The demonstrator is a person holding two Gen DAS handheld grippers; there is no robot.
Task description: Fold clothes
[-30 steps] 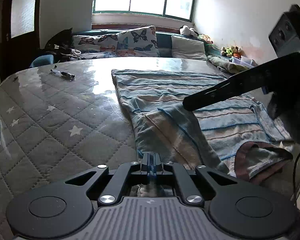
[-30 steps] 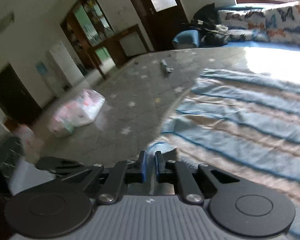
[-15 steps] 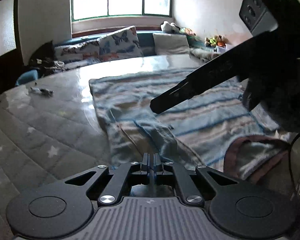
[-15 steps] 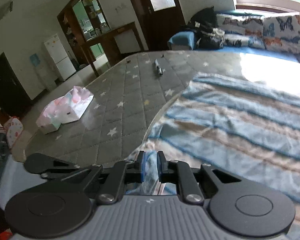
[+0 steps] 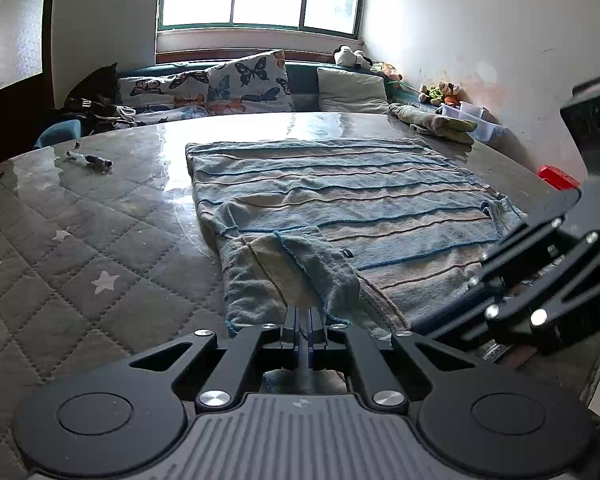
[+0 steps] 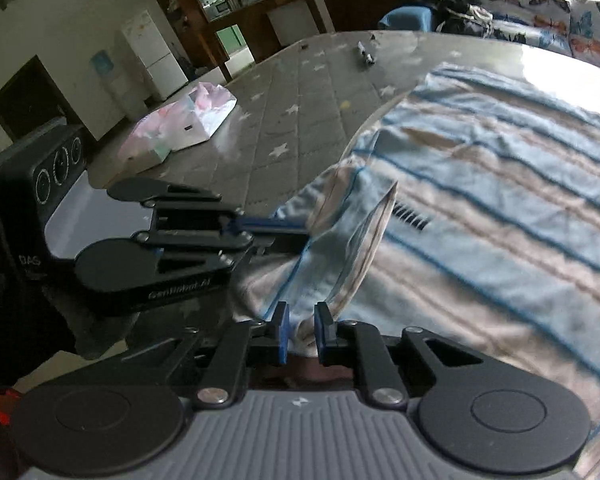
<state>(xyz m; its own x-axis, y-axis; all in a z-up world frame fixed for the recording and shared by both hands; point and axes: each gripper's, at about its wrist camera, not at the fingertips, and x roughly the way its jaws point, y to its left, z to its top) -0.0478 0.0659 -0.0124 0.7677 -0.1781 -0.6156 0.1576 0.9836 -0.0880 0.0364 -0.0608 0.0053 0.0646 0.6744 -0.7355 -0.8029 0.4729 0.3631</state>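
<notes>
A blue and beige striped shirt (image 5: 332, 196) lies spread on the quilted table; it also shows in the right wrist view (image 6: 500, 200). Its left sleeve (image 5: 300, 272) is folded in over the body. My left gripper (image 5: 303, 320) is shut on the sleeve's near edge; it also shows in the right wrist view (image 6: 300, 236). My right gripper (image 6: 300, 332) has its jaws a little apart, with a fold of the shirt's near edge between them. It appears at the right in the left wrist view (image 5: 440, 326).
The grey star-quilted table cover (image 5: 80, 248) carries a small dark tool (image 5: 90, 159), a pink-white tissue pack (image 6: 180, 128), a folded green cloth (image 5: 432, 122) and a red object (image 5: 558, 176). A couch with butterfly cushions (image 5: 244, 84) stands behind.
My right gripper has swung down to the shirt's near edge beside the left gripper and its jaws have parted slightly. The left gripper stays shut on the sleeve, now laid over the body.
</notes>
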